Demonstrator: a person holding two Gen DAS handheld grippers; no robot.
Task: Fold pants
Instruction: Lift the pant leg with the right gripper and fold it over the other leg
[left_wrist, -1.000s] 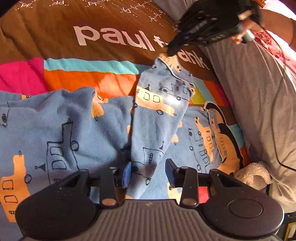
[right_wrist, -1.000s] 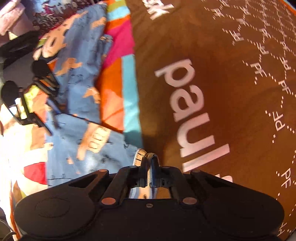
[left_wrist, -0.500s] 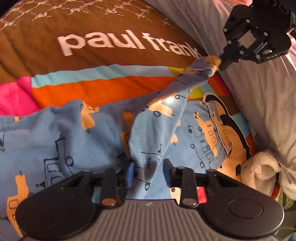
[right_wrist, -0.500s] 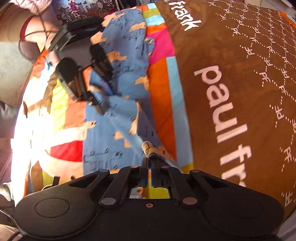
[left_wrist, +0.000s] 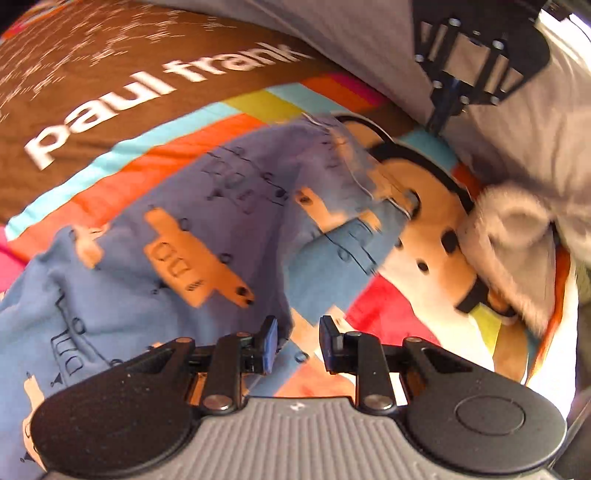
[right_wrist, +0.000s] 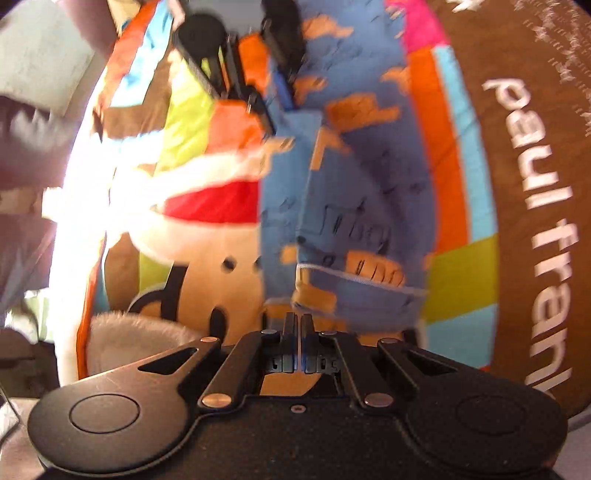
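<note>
Pants (left_wrist: 207, 236) are lying flat on the blanket (left_wrist: 110, 74), blue ones with orange trucks, and it looks like one leg is already laid over the other, though the blur makes that hard to be sure of. Long axis runs roughly from the left gripper (left_wrist: 297, 345) out toward the right gripper (left_wrist: 441, 118), so each tong sits at one end of the garment. Cuffs (right_wrist: 354, 280) lie just ahead of the right one (right_wrist: 296, 334); the wider bunched end is down by the left one.

Left tongs: jaws spread partway, blue fabric edge sitting right by the left pad, but nothing pinched as far as I can see. It's touching or just over the cloth, can't say which.

Right tongs: fingers look pressed nearly together with only a thin sliver between them. Cuffs are just in front of the tips, and I can't see any cloth actually caught in there, so I'd call it closed on nothing. From the left camera it hangs beside the grey sheet (left_wrist: 369, 48), apart from the pants.

My guess is the next fold goes lengthwise, cuffs brought over toward the left gripper, so the right one is nearer the end that needs grabbing. Fuzzy white thing (left_wrist: 513, 243) sits near the cuff end, could get in the way.
</note>
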